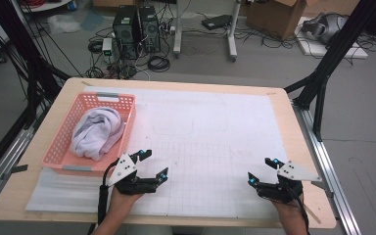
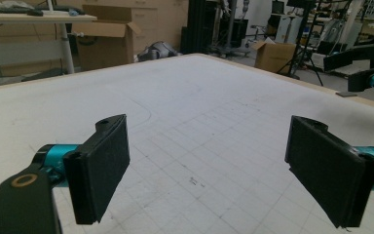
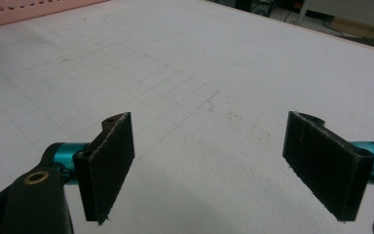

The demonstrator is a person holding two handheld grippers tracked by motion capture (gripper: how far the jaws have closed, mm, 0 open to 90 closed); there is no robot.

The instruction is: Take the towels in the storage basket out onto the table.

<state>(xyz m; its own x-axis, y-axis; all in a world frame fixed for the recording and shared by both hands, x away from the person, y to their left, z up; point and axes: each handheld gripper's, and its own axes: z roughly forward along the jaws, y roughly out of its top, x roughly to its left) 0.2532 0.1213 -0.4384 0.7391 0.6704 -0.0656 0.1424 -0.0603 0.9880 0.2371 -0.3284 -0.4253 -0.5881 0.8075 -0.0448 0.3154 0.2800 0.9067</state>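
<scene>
Pink plastic forms the basket, which I take as the landmark; it stands on the left part of the table, on a white gridded mat. Inside the basket lies a pale lilac cloth, bundled up, so its shape and its size when spread are hard to judge. It fills the middle and the near part of the basket, and its lower folds are hidden behind the near wall.

Just beside the near right corner of the basket is the left gripper. Its jaws are spread wide and nothing is between them; from the high view I cannot tell if it touches the basket rim. In the left gripper view the two black pads stand far apart over the bare mat, and the lower part of each is cut off by the frame edge.

Well apart from the basket, near the right front edge of the table, is the right gripper, also released, with empty jaws. In the right gripper view its pads frame bare mat, and a pink strip of the basket shows at the top left corner, blurred and mostly cut off.

Both hands are seen only partly, as the bottom edge of the high view cuts them.
</scene>
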